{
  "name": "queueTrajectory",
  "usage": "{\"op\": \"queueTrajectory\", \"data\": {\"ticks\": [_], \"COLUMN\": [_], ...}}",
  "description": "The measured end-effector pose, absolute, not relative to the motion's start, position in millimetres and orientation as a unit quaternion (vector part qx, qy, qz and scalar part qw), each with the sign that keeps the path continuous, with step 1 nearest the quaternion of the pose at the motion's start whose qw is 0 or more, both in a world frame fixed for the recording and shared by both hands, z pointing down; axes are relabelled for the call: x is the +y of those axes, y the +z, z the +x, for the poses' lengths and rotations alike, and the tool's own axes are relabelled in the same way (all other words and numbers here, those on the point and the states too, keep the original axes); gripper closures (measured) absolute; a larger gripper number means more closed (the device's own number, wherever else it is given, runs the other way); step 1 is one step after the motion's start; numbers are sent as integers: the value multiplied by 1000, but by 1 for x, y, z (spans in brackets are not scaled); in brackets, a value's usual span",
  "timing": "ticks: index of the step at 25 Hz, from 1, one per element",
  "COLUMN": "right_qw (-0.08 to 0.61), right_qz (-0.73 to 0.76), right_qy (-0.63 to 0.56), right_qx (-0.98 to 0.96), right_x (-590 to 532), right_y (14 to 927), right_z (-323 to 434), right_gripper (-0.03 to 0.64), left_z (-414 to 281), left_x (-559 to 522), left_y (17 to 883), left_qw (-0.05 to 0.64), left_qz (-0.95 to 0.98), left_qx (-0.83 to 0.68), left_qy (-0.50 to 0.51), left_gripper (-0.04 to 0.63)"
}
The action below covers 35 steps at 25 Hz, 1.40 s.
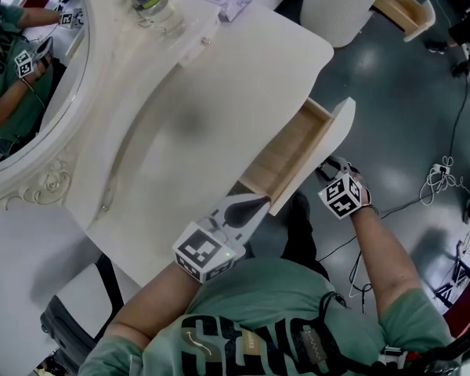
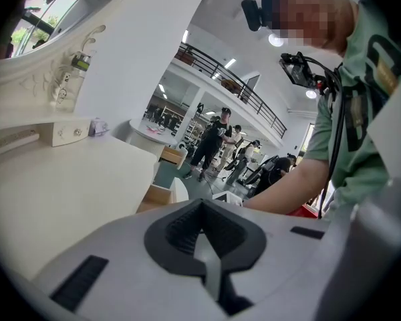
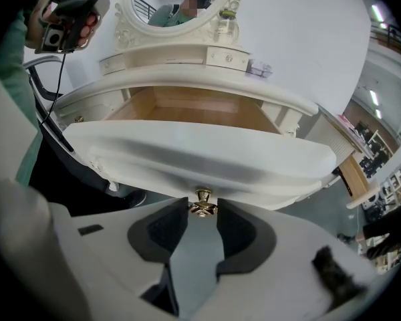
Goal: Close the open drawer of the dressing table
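Dark glossy floor [image 1: 407, 116], cables trailing across it. White curved-top dressing desk [image 1: 219, 116] with an oval carved-frame mirror [image 1: 23, 69] at the back. Pale wood drawer with curved white front [image 1: 329, 143] is pulled well out from the desk's front edge, on the person's right. Right claw [image 3: 202, 209] points steeply down at the drawer front [image 3: 200, 159]. Its jaws are partly apart, with the small brass knob [image 3: 202, 202] caught between the pad tips, pads against both its sides. Left claw [image 2: 202, 202] sits at the desk's near edge, just beside the drawer's left end [image 1: 258, 204], jaws together, nothing in them.
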State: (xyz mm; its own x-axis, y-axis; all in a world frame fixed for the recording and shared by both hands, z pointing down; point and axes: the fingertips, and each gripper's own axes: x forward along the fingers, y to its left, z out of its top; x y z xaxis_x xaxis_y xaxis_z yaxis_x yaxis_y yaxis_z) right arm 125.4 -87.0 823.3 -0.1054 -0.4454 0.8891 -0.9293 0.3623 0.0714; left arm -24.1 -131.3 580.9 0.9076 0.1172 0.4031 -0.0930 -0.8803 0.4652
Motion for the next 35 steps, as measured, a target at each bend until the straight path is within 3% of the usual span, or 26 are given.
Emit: {"op": "queueTrajectory", "data": {"ticks": [35], "right_qw": [439], "right_qz": [492], "right_qy": [259], "right_qx": [-705], "right_x": [-147], "right_y": [824], "right_z": [105], "right_gripper": [479], "left_z": [-55], "left_x": [-155], "left_y": [584], "left_qw": [262], "left_qz": [943], "left_qx": [-27], "left_qy": [203], "left_gripper": [592]}}
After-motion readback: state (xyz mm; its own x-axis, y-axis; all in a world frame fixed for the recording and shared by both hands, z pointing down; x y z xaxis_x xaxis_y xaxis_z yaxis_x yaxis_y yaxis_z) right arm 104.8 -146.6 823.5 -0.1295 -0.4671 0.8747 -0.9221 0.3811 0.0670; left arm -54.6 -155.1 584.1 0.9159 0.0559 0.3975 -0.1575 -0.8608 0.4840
